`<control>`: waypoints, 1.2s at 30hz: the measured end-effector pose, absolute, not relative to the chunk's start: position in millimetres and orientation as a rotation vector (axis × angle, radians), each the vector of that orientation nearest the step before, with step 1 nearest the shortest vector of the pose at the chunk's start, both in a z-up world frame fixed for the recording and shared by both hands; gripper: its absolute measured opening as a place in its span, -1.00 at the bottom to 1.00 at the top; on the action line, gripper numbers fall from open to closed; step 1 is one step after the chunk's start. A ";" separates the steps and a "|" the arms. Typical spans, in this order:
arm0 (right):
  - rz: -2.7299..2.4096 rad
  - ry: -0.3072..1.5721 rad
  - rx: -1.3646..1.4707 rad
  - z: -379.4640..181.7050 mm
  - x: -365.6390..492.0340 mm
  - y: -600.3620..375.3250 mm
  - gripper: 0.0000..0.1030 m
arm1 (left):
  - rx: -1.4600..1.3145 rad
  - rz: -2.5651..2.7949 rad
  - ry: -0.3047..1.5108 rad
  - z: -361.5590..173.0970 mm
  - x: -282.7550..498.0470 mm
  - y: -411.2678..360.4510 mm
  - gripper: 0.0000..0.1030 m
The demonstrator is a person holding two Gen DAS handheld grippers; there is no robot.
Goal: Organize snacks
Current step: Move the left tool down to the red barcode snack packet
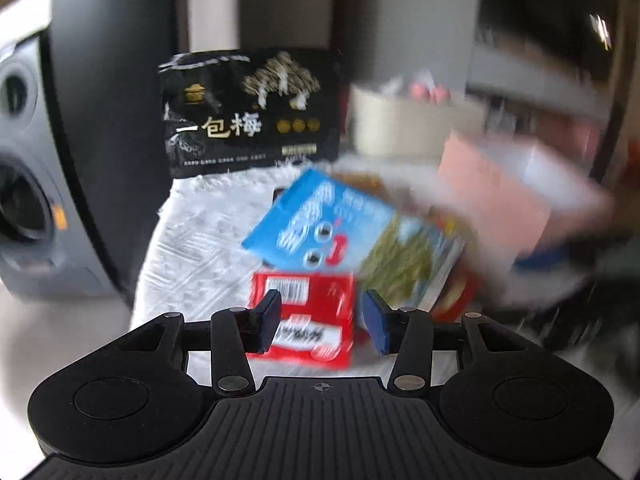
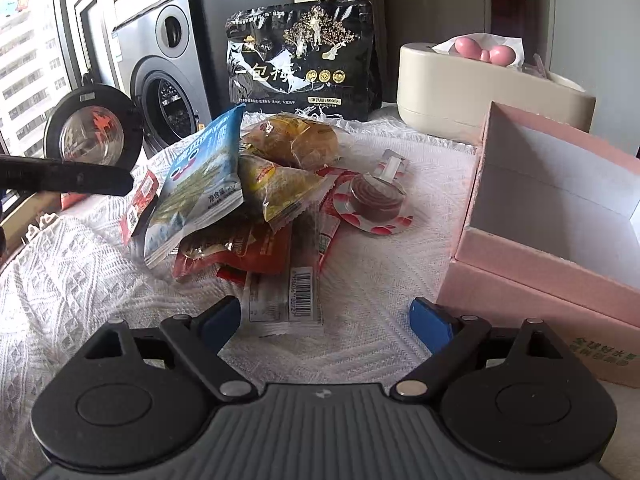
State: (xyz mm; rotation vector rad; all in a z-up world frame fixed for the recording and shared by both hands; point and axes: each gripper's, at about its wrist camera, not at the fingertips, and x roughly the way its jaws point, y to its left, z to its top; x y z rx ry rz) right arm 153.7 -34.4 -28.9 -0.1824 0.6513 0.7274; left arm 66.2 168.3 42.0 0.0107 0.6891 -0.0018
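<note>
- The left wrist view is smeared with motion blur; the right wrist view is sharp, so most detail comes from there.
- Only the left wrist view shows the left gripper (image 1: 323,322): a red snack packet (image 1: 308,316) with white barcode labels sits between its blue pads. The left pad is against the packet, the right pad looks slightly off it, so I cannot tell whether it is clamped.
- The right gripper (image 2: 326,322) has its jaws well apart with nothing in them, over the white knitted cloth (image 2: 384,280) covering the tabletop.
- The snacks lie in a heap mid-tabletop: a glossy blue pouch (image 2: 200,184) tilted on top, two crinkly yellow-wrapped buns (image 2: 292,144), flat red sachets (image 2: 244,248), and a long clear-ended bar wrapper (image 2: 284,300) nearest the right gripper.
- A round brown jelly cup (image 2: 374,200) with a foil lid rests just beside the heap, apart from it.
- Only the right wrist view shows clearly the open pink cardboard box (image 2: 532,280), white inside, at the right edge.
- A tall black foil bag (image 2: 304,60) stands upright at the far edge, with a rounded beige tissue holder (image 2: 472,92) beside it.
</note>
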 end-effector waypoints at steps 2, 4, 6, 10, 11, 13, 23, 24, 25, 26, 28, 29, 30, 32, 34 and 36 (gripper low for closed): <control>0.719 0.650 -0.194 -29.0 153.1 -32.7 0.79 | 0.061 0.005 0.697 35.1 66.1 164.4 -0.02; 0.712 0.649 -0.205 -29.2 152.2 -31.3 0.79 | 0.152 0.043 0.700 28.9 66.4 162.5 0.02; 0.705 0.649 -0.210 -29.3 151.5 -30.5 0.79 | 0.241 0.115 0.709 22.1 71.8 165.6 0.02; 0.700 0.648 -0.214 -29.5 150.8 -30.1 0.79 | 0.211 0.192 0.728 18.2 83.2 193.2 -0.02; 0.700 0.649 -0.214 -29.6 150.8 -30.0 0.79 | 0.190 0.201 0.724 20.8 84.0 198.5 -0.05; 0.700 0.648 -0.214 -29.6 151.0 -30.1 0.79 | 0.069 0.132 0.678 31.5 78.6 209.8 -0.05; 0.699 0.649 -0.213 -29.7 150.8 -29.8 0.80 | 0.125 -0.049 0.677 32.9 86.4 173.2 0.02; 0.698 0.649 -0.212 -29.7 150.8 -29.9 0.80 | 0.165 -0.010 0.684 28.0 86.8 172.1 0.07; 0.697 0.649 -0.212 -29.7 150.8 -30.0 0.80 | 0.177 0.017 0.689 26.0 88.3 175.1 0.13; 0.697 0.649 -0.212 -29.7 150.5 -29.8 0.80 | 0.168 0.036 0.696 25.1 89.7 180.2 0.14; 0.697 0.649 -0.212 -29.7 150.9 -30.1 0.80 | 0.122 0.072 0.703 24.9 90.2 193.0 0.14; 0.696 0.649 -0.212 -29.7 150.8 -29.8 0.80 | 0.109 0.099 0.717 25.2 91.8 198.6 0.12; 0.696 0.649 -0.212 -29.6 150.7 -30.2 0.80 | 0.112 0.141 0.726 24.9 92.3 203.2 0.10; 0.696 0.649 -0.212 -29.5 150.5 -30.3 0.80 | 0.087 0.176 0.752 23.3 92.2 212.1 0.07; 0.696 0.649 -0.211 -29.6 150.7 -30.0 0.80 | 0.034 0.185 0.767 21.5 92.8 221.7 0.12; 0.696 0.649 -0.212 -29.6 150.7 -30.1 0.80 | 0.022 0.194 0.764 21.1 93.1 224.7 0.13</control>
